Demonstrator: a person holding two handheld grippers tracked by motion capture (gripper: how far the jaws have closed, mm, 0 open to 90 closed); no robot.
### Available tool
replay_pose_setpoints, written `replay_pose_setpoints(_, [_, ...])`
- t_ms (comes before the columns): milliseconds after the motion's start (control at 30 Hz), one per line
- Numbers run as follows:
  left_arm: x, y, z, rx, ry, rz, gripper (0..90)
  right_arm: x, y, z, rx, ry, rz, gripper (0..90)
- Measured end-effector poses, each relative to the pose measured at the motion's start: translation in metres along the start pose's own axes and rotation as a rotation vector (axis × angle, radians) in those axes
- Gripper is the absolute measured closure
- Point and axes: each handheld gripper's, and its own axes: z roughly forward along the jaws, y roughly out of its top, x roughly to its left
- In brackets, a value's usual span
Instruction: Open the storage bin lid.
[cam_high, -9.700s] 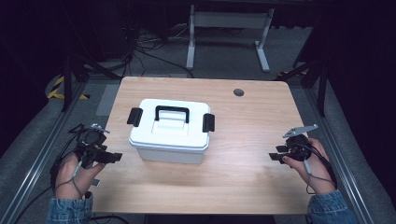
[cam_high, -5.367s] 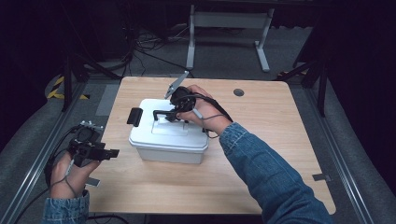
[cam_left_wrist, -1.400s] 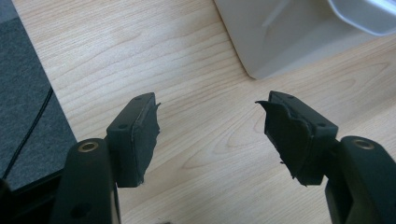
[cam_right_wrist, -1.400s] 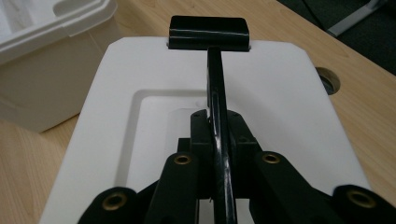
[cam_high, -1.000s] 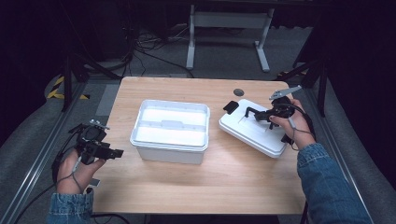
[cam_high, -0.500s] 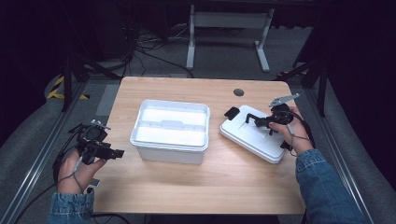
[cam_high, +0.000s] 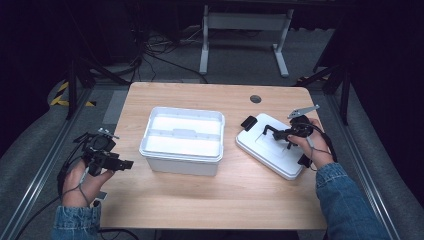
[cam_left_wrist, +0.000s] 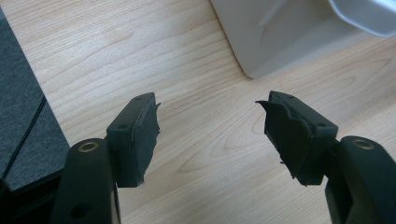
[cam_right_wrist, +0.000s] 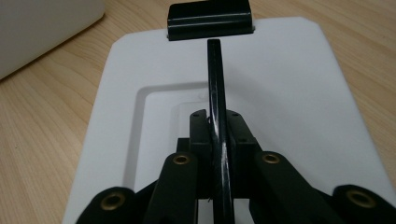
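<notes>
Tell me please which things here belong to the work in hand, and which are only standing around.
Part of the work:
- white lid, on the table to the right of the box
- its black handle, clamped by the right gripper
- open white box
- left gripper, open, waiting beside the box

Only standing around:
- wooden table
- grey metal stand behind the table
- cables on the floor

We see the open white box (cam_high: 182, 140) mid-desk; its lid (cam_high: 272, 146) lies near the right edge, the right gripper (cam_high: 280, 134) clamped on its black handle (cam_high: 272, 132); the left gripper (cam_high: 125, 164) hovers at the left edge.
</notes>
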Motion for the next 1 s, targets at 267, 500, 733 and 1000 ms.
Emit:
replay_pose_setpoints(267, [0.000,0.002,0.002,0.006,-0.005,0.001,35.4,-0.006,-0.008,0.003,-0.002,0.009,0.047,82.9])
replay_pose_setpoints(500, [-0.001,0.003,0.003,0.008,-0.007,0.008,35.4,-0.011,-0.009,-0.007,-0.046,-0.054,0.086,68.8])
replay_pose_setpoints(733, [-0.001,0.004,0.004,0.011,-0.010,0.007,35.4,-0.010,-0.005,-0.021,-0.097,-0.101,0.068,59.8])
replay_pose_setpoints(1000, [0.000,0.000,0.002,0.009,-0.004,0.004,35.4,0.016,0.010,-0.044,-0.160,-0.074,0.007,55.3])
